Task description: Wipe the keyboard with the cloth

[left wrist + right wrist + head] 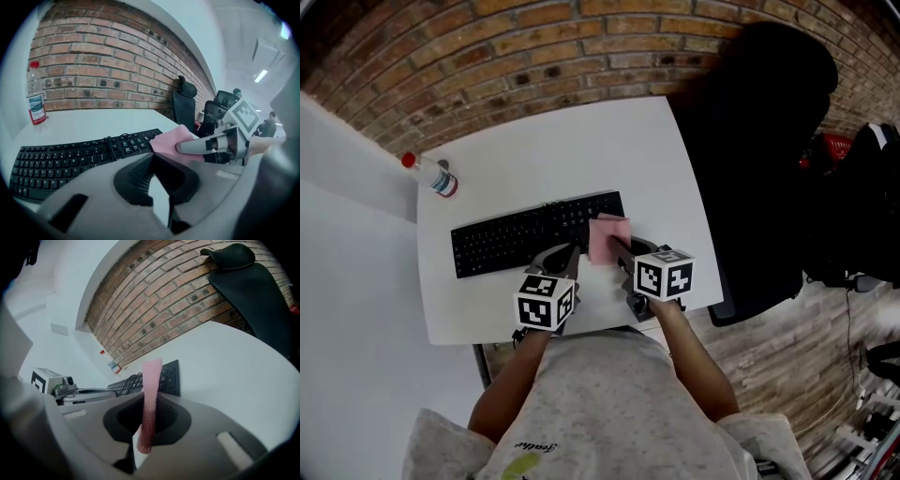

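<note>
Cloth (607, 239) is pinched in the right gripper (149, 401); left gripper (152, 157) is closed, empty. Best to lay it flat on the keyboard (525, 234) and rub gently.

- The thin pink cloth (607, 239) hides the right end of the long black keyboard (525, 236).
- Label print on the clear red-capped plastic bottle (36, 101) is too small to read.
- The body of the grey left gripper (152, 157) hides the keyboard's near edge in its own view.
</note>
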The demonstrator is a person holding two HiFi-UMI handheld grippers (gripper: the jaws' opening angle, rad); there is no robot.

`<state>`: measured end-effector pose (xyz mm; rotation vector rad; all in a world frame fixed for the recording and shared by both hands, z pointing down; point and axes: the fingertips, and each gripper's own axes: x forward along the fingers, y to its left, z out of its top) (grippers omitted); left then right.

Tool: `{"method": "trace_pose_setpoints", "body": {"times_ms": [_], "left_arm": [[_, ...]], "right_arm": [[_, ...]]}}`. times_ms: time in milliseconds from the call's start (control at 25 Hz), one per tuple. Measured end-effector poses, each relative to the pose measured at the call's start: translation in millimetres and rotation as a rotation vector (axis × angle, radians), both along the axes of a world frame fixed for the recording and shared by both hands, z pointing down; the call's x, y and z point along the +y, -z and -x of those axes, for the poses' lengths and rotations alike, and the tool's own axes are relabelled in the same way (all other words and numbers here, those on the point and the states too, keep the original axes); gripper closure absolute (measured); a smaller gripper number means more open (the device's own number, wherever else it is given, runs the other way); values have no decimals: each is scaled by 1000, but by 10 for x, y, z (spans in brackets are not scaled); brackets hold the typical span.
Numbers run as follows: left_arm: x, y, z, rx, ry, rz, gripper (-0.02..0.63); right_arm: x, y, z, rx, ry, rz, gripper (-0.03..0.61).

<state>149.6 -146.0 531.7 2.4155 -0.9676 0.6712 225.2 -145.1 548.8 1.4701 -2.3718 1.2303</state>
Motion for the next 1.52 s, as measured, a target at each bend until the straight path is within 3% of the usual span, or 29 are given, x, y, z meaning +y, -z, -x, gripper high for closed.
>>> {"method": "trace_pose_setpoints", "body": {"times_ms": [280, 480, 1120, 1520], "left_arm": [[-3, 14, -56, 13, -8, -4, 620], [-30, 73, 21, 30, -5, -14, 620], [-226, 465, 908, 70, 97, -91, 620], [-283, 736, 1425, 89, 154, -140, 620]], "right_arm": [[38, -16, -242, 21, -48, 4, 558], [21, 165, -192, 35, -51, -37, 558], [-182, 979, 617, 109, -6, -242, 558], [-238, 1345, 1108, 219, 35, -375, 558]]}}
